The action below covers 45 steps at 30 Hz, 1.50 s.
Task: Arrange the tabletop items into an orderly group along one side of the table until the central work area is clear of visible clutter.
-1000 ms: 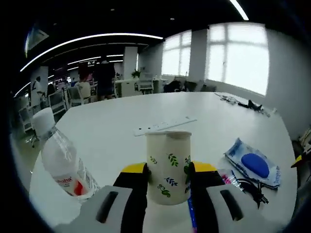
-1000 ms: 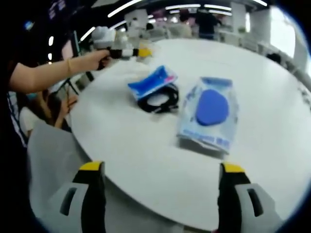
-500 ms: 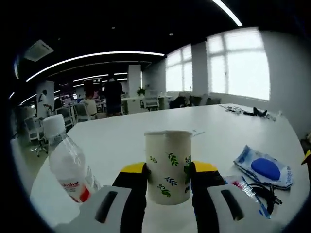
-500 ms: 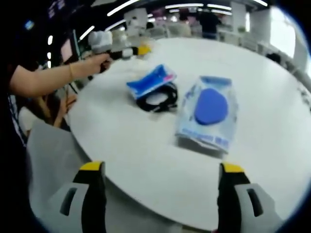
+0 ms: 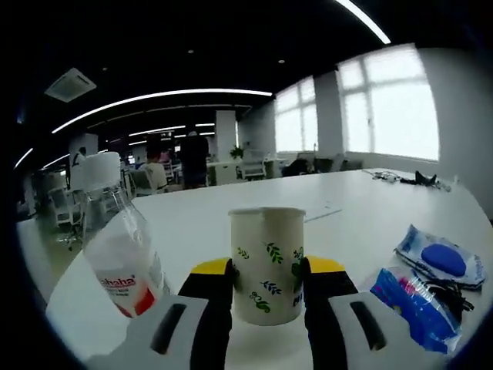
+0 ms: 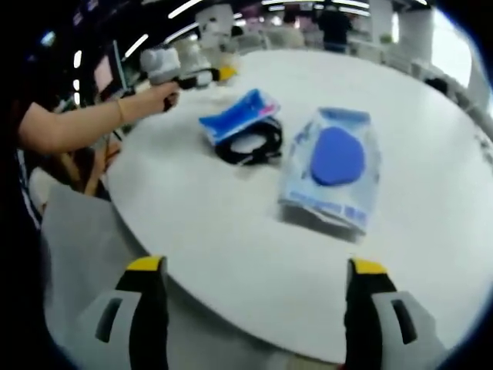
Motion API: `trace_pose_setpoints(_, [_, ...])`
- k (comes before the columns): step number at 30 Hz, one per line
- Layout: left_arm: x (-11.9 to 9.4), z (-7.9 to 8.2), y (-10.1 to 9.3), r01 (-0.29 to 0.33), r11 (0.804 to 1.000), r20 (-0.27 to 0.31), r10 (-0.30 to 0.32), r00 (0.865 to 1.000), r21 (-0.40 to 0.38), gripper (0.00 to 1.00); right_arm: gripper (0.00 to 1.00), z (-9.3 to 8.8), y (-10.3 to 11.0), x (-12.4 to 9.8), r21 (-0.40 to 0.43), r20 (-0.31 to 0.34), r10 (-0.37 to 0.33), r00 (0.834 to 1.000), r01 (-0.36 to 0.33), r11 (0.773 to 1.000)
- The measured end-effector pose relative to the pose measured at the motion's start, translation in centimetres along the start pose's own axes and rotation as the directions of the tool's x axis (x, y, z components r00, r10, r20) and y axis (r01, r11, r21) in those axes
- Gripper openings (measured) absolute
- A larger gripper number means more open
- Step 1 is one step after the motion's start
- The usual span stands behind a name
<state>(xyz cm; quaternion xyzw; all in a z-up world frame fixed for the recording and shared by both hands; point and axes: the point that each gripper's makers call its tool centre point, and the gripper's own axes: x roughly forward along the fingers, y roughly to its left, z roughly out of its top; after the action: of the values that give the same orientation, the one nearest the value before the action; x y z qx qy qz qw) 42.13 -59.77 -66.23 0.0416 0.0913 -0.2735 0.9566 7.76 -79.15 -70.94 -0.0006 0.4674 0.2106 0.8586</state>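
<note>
We saw the white table (image 6: 231, 231) with the clear wipes pack (image 6: 333, 176) on it. The left gripper (image 5: 266, 281) clamped the leaf-print cup (image 5: 266, 262), hiding its base, beside the water bottle (image 5: 119, 247). The right gripper (image 6: 254, 297) gaped wide, holding nothing.

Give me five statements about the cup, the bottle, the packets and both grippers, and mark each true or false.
1. The left gripper is shut on the leaf-print cup. True.
2. The water bottle lies on its side. False: it stands, white cap on top, beside the cup.
3. The right gripper holds the clear packet with the blue oval. False: its jaws stand wide apart with nothing between them.
4. A black coiled cable lies against the blue packet. True.
5. The cup is full of pens. False: its contents cannot be seen.
</note>
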Motion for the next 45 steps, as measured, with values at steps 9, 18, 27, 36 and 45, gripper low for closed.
trace_pose_setpoints(9, [1.3, -0.8, 0.9, -0.024, 1.0, 0.021, 0.024, 0.999, -0.014, 0.34, 0.93, 0.2, -0.4, 0.3, 0.007, 0.002, -0.006, 1.0, 0.006, 1.0])
trace_pose_setpoints(18, [2.0, -1.8, 1.0, -0.023, 0.999, 0.019, 0.024, 1.0, -0.04, 0.34, 0.93, -0.3, -0.7, 0.4, 0.019, -0.017, -0.009, 1.0, 0.009, 1.0])
trace_pose_setpoints(27, [2.4, -2.5, 1.0, 0.003, 1.0, 0.005, -0.003, 1.0, -0.02, 0.34, 0.93, -0.4, -0.9, 0.5, 0.014, -0.028, -0.016, 0.999, 0.016, 1.0])
trace_pose_setpoints(36, [1.7, -3.3, 0.9, -0.009, 1.0, -0.033, 0.009, 0.999, -0.011, 0.35, 0.93, 0.1, -0.6, 0.9, 0.015, -0.016, -0.007, 1.0, 0.007, 1.0])
trace_pose_setpoints(45, [0.9, -4.0, 1.0, -0.015, 1.0, -0.058, 0.014, 0.998, -0.022, 0.35, 0.93, 0.0, -0.6, 0.9, 0.005, -0.019, -0.006, 1.0, 0.006, 1.0])
